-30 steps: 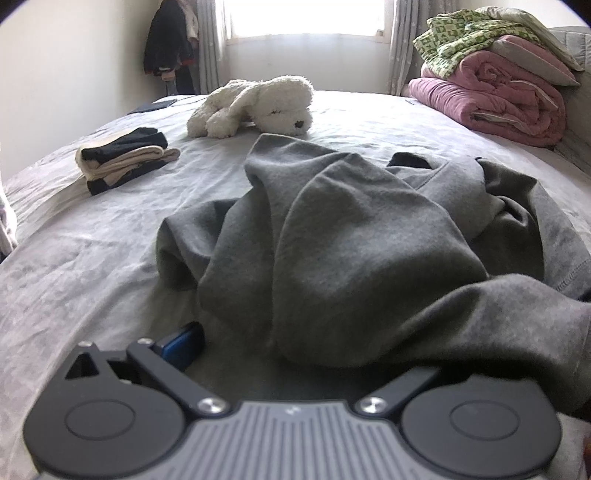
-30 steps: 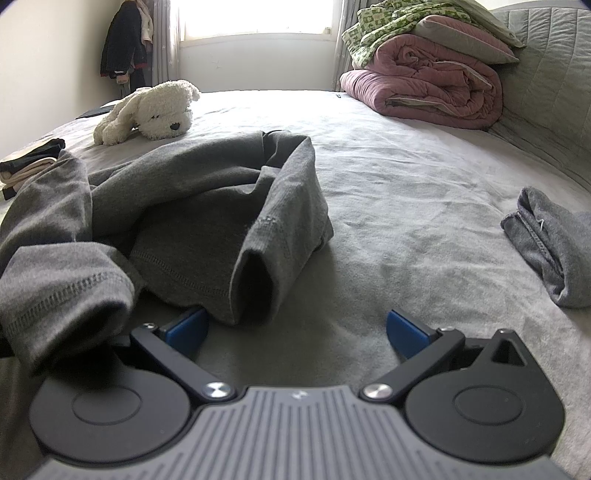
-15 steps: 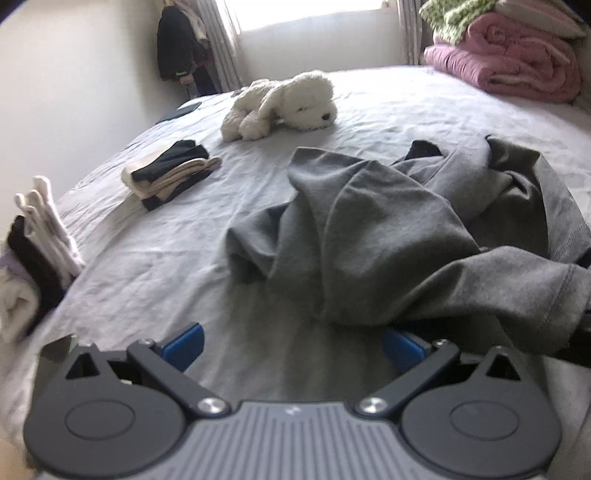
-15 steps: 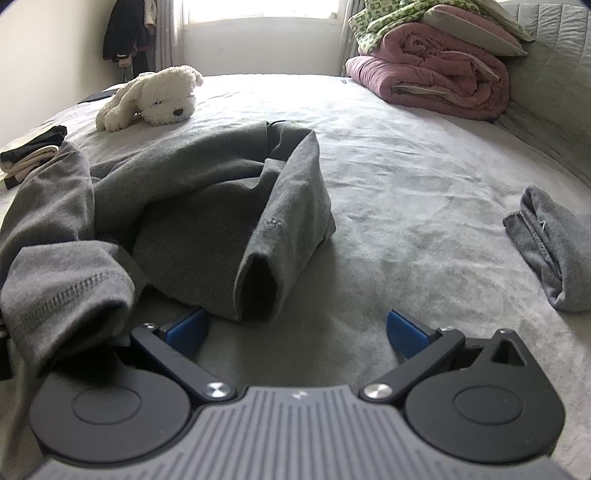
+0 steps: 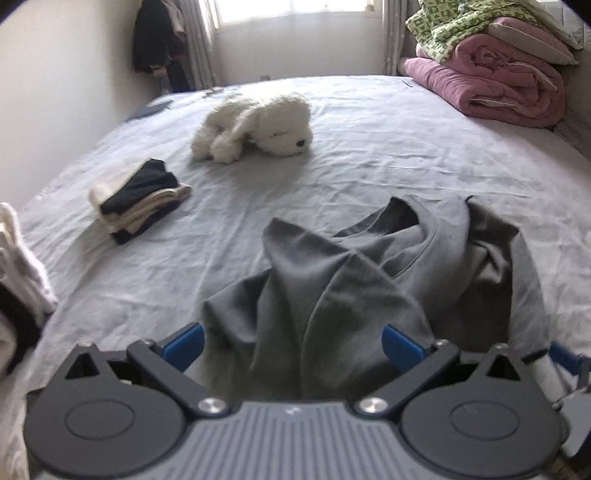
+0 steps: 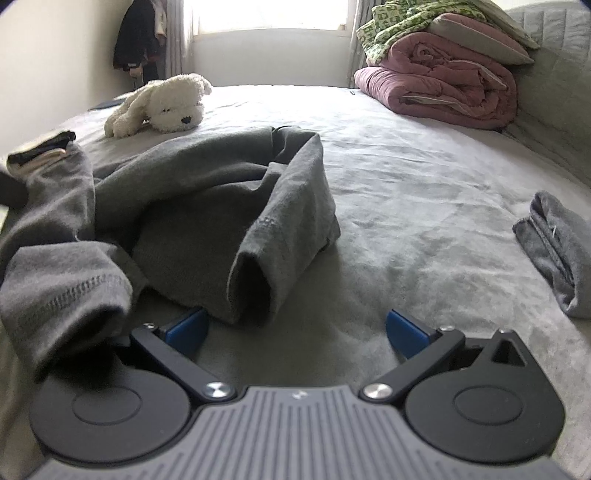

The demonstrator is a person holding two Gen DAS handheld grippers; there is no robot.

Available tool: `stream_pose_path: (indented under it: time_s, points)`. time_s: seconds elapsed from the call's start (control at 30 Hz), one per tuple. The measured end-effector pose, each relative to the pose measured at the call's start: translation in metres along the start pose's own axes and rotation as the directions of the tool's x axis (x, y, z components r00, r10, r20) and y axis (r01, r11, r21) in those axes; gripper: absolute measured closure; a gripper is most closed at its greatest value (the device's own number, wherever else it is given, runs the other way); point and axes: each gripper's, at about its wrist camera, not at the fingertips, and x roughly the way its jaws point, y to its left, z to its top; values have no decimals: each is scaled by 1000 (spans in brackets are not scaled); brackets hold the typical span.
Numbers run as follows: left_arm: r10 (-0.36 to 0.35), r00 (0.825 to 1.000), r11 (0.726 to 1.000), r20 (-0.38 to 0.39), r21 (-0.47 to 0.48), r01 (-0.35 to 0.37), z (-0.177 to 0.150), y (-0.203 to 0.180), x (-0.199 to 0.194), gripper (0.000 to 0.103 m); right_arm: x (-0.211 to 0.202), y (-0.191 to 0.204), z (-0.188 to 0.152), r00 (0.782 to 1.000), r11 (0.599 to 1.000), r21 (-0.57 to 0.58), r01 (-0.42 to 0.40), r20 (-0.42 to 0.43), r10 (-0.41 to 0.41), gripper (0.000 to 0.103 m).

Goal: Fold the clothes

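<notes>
A wide bed (image 5: 369, 155) with a pale grey sheet filled the room, with a bright window behind it. In the middle of the near part of the bed lay the grey shirt (image 5: 351, 288), crumpled in a heap, with its neck opening turned up and folds standing high.

The left gripper (image 5: 293, 341) was released, its blue fingers (image 5: 184, 341) wide apart, and a bunch of the shirt cloth sat between them without being pinched. The right gripper (image 6: 295, 330) was also released; its left blue finger was just beside a folded edge of the shirt (image 6: 229, 206), and the right one was above the bare sheet. A hemmed sleeve or edge of the shirt hung over the left side of the right gripper body.

To the left of the shirt, well apart, a small stack of folded clothes (image 5: 138, 199) in black and cream lay on the sheet. Farther back rested a white plush dog (image 5: 255, 127). At the far right corner a rolled pink quilt (image 5: 498, 88) carried a green patterned blanket (image 5: 443, 29). In the right wrist view another grey garment (image 6: 557, 254) lay at the right edge of the bed. Dark clothes (image 5: 155, 37) hung in the far left corner.
</notes>
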Motion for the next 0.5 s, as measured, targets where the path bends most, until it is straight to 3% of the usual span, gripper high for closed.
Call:
stream_pose_path:
  time_s: [0.07,0.37,0.5]
  points:
    - [-23,1000,1000,-4,-9,23,4,-1,5,0,4,1,3,1000,1000,-4,3,-7,-3,0]
    - [22,999,1000,-39,9,-22,3,1,36,0,1,2,8,1000,1000,-4,5,-31,-5,0]
    - [30,999,999,-25,30,-29,2,2,40,0,-2,2,26,993,975,-208,-81,-104,60,0]
